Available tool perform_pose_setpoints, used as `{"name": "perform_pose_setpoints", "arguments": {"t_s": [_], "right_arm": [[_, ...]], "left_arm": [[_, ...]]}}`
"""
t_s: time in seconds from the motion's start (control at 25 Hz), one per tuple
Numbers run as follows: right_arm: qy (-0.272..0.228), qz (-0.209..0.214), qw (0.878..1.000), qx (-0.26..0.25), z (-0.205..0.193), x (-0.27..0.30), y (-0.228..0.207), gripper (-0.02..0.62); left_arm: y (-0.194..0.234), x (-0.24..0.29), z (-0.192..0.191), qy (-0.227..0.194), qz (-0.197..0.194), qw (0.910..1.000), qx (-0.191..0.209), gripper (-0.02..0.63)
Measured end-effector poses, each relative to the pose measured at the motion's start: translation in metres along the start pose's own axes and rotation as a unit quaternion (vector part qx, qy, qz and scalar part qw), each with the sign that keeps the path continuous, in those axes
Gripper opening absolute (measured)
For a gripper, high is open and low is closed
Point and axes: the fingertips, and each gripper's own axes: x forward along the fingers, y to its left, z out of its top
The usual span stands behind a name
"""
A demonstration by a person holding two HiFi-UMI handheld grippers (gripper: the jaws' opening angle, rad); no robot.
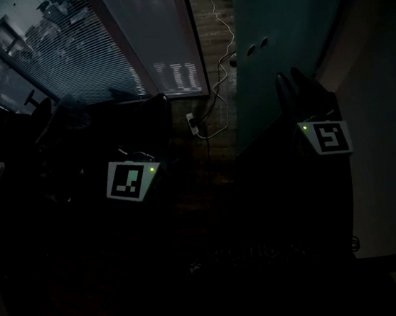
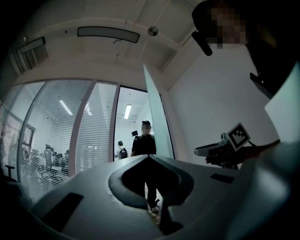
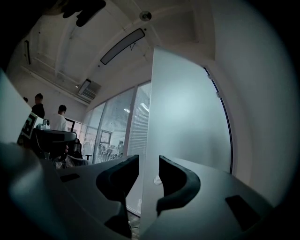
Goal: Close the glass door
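Note:
The frosted glass door [image 1: 282,29] stands ajar at the upper right of the dim head view, with two small round fittings on its face. My right gripper [image 1: 294,81] is up against its lower part. In the right gripper view the door [image 3: 187,108] fills the middle, and its free edge runs down through the gap of my open right gripper [image 3: 149,161]; I cannot tell whether it touches. My left gripper [image 1: 154,103] hangs left of the door. Its tips meet in the left gripper view [image 2: 150,157], holding nothing, and the door's edge [image 2: 154,117] shows beyond.
A person in black [image 2: 143,145] stands in the doorway, with others behind the blind-covered glass wall [image 1: 85,53]. A white cable and power strip [image 1: 194,123] lie on the wood floor by the door. A plain wall [image 1: 388,130] is on the right.

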Motion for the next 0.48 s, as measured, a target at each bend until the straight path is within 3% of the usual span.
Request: {"name": "perform_pose_setpoints", "arguments": {"t_s": [0.48], "right_arm": [[0.012, -0.013, 1.0, -0.002, -0.013, 0.054, -0.001, 0.115]], "left_arm": [[0.044, 0.036, -0.022, 0.005, -0.01, 0.9999, -0.009, 0.002]]}}
